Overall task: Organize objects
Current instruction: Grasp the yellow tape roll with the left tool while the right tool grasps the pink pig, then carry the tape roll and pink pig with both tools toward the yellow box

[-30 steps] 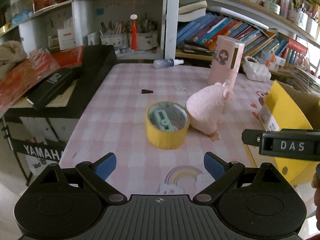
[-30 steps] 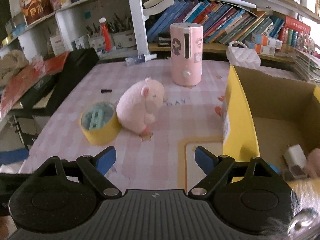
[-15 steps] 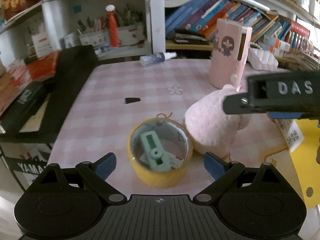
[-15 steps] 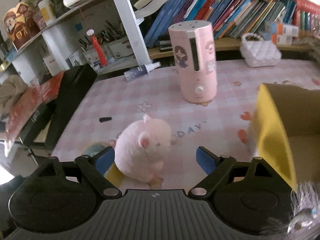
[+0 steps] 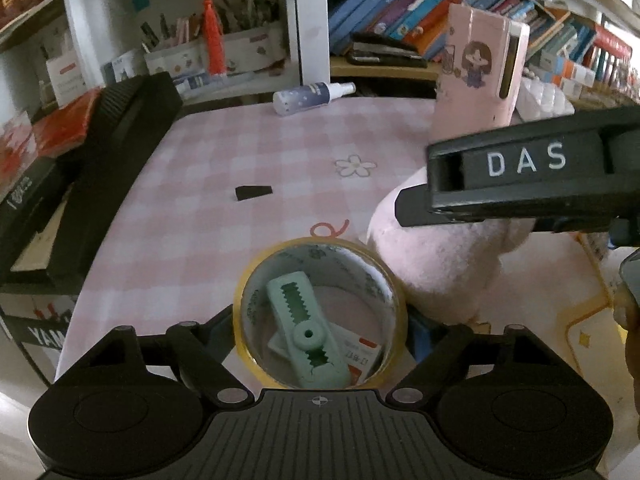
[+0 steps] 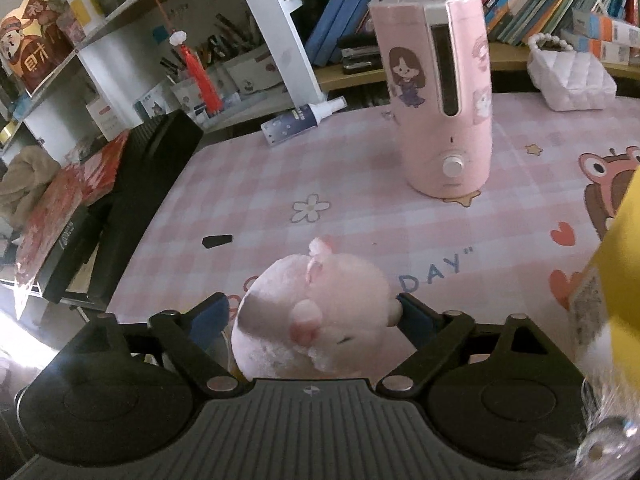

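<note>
A yellow tape roll [image 5: 256, 264] stands on the pink checked table [image 5: 240, 148], with a mint-green plastic dispenser [image 5: 308, 332] and a small card lying inside it. My left gripper [image 5: 320, 320] straddles the roll. Its jaws are closing, and the pads sit right at the roll's sides with no squeeze to be seen. A pink plush animal [image 6: 316, 312] sits just right of the roll. My right gripper [image 6: 314, 312] is closing around it, and the plush is not visibly squashed. In the left wrist view the right gripper's black DAS-marked body [image 5: 520, 168] hangs over the plush [image 5: 432, 268].
A pink humidifier [image 6: 444, 92] stands beyond the plush. A spray bottle [image 6: 300, 118] lies at the far edge and a small black piece [image 6: 217, 241] lies mid-table. A yellow cardboard box [image 6: 616, 280] is at the right. A black case [image 5: 120, 152] and shelves border the left and back.
Both grippers came forward and down. The tape roll now sits between the left fingers and the plush between the right fingers. Both pairs of fingers have narrowed.
</note>
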The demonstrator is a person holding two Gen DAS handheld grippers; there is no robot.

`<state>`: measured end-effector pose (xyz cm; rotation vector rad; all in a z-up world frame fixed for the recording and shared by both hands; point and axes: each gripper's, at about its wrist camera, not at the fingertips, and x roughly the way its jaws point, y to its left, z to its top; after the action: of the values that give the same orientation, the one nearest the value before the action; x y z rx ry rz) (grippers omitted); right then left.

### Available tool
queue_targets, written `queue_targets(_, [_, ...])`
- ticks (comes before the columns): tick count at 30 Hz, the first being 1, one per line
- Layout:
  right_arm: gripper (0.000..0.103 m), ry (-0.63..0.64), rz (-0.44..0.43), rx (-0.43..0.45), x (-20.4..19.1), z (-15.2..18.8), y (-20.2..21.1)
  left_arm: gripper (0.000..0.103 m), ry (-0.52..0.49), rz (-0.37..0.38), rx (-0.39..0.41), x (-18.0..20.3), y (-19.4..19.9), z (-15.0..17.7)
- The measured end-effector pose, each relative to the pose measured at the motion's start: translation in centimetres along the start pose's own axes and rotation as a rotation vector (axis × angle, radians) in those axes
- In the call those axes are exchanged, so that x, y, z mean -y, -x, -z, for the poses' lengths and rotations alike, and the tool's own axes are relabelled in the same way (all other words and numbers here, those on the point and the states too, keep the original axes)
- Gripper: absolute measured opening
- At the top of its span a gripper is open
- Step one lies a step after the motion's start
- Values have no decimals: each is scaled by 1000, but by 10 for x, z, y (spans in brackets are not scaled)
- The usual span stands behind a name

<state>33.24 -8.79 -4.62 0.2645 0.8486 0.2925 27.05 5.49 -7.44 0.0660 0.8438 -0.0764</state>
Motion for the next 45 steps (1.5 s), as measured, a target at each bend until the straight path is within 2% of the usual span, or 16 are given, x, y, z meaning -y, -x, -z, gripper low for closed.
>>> queue_targets(4, [63, 23, -29, 28, 0, 0, 9, 83, 13, 6, 52, -3, 18, -2])
queue_targets(10, [63, 57, -5, 110, -2, 3, 46, 83, 34, 18, 101, -6, 52, 1])
queue_targets(17, [63, 71, 47, 152, 3, 16, 85, 84, 68, 33, 133, -10, 88, 17])
queue_targets(28, [63, 129, 102, 135, -5, 60, 128, 84, 75, 49, 190, -10, 138, 43])
queue_targets(45, [63, 132, 135, 98, -26, 127, 172, 84, 81, 94, 194, -12, 184, 96])
